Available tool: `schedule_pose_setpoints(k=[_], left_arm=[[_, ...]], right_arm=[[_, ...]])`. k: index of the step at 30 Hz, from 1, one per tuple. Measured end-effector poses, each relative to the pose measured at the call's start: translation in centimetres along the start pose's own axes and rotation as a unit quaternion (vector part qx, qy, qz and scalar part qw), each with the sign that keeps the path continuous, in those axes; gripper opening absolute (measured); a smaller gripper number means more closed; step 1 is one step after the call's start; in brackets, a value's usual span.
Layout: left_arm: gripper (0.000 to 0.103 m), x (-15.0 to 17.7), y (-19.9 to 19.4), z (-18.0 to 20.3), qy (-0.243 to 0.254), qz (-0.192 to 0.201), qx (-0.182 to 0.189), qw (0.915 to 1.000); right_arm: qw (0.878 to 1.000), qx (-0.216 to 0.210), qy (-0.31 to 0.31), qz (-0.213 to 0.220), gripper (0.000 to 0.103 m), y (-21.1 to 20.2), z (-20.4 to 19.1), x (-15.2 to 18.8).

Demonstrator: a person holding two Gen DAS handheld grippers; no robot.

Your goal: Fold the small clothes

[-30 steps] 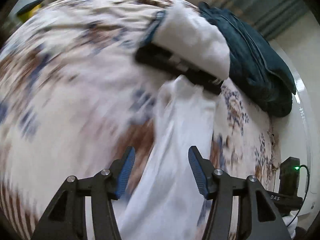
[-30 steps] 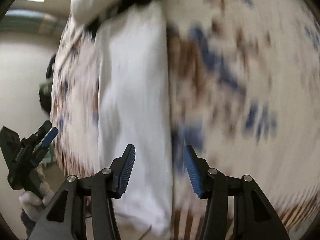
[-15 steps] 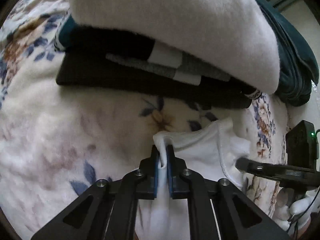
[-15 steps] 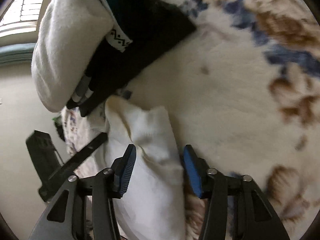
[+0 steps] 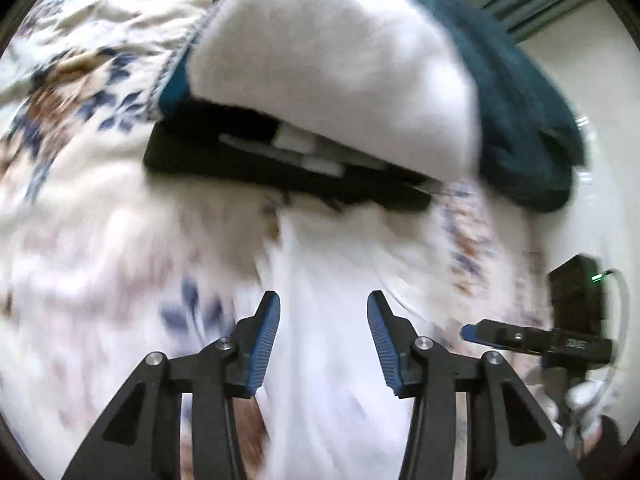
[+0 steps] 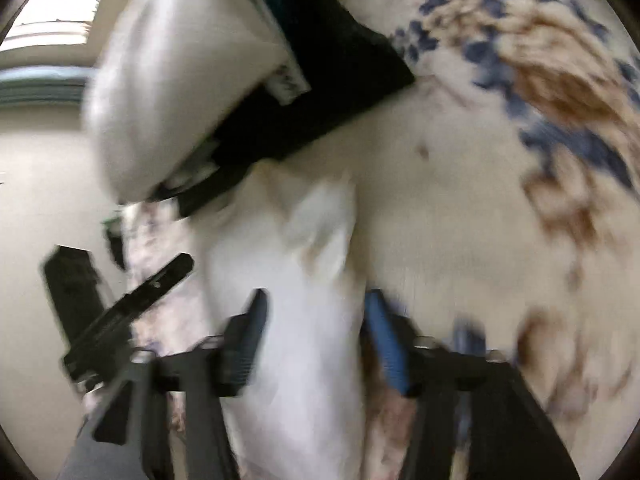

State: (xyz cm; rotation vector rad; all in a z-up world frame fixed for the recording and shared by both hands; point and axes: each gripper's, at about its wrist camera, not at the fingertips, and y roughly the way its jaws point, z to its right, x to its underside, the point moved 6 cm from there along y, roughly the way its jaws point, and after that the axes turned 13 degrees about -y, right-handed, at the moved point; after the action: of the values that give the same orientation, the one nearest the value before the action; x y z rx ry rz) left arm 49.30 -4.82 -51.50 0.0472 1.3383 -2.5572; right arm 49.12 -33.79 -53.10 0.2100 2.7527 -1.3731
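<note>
White garment lies flat at 12 o'clock between left claw fingers; both claws wide, right claw straddling it too.

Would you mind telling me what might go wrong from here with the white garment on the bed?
Both the left gripper and right gripper are open, so the white garment may unfold. Its far end lies close to the folded stack, so a careless regrasp could disturb that pile.

Soft indoor daylight — heavy motion blur in both views, fisheye-bent edges
</note>
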Motion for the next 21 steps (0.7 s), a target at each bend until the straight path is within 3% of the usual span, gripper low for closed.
schedule_pose_setpoints(k=[3,6,8,9,13,18,19,20,21], left_arm=[[0.043,5.3,-4.3,-0.6,0.003,-0.016,0.011,0.9998],[0.043,10.0,-7.6,-1.0,0.03,-0.036,-0.008,0.9989],[0.053,13.7,-7.9,-0.6,0.065,-0.06,-0.025,0.9957],[0.053,15.3,-7.8,-0.6,0.082,-0.067,-0.04,0.9935],[0.053,22.0,-6.6,-3.4,0.096,-0.116,-0.093,0.9843],[0.053,28.7,-6.1,-9.8,0.037,-0.154,-0.143,0.9771],[0.053,29.7,-6.1,-10.7,0.029,-0.158,-0.149,0.9757],[0.053,30.8,-6.2,-11.7,0.02,-0.16,-0.155,0.9748],[0.053,31.2,-6.5,-12.1,0.016,-0.156,-0.161,0.9744]], right_arm=[[1.0,0.01,0.016,0.007,0.062,-4.9,-0.9,7.1],[0.998,0.035,0.058,-0.001,0.062,-7.7,-1.7,15.3],[0.995,0.046,0.085,-0.012,0.062,-7.8,-2.2,20.3],[0.992,0.05,0.111,-0.018,0.062,-7.9,-2.0,24.1],[0.982,0.033,0.181,-0.047,0.062,-5.5,-1.1,34.9],[0.977,0.008,0.2,-0.073,0.06,0.7,-2.7,42.6],[0.977,0.011,0.198,-0.078,0.055,1.6,-2.9,43.4],[0.978,0.016,0.191,-0.087,0.037,2.8,-3.2,44.5],[0.977,0.026,0.186,-0.098,0.011,3.6,-3.3,45.5]])
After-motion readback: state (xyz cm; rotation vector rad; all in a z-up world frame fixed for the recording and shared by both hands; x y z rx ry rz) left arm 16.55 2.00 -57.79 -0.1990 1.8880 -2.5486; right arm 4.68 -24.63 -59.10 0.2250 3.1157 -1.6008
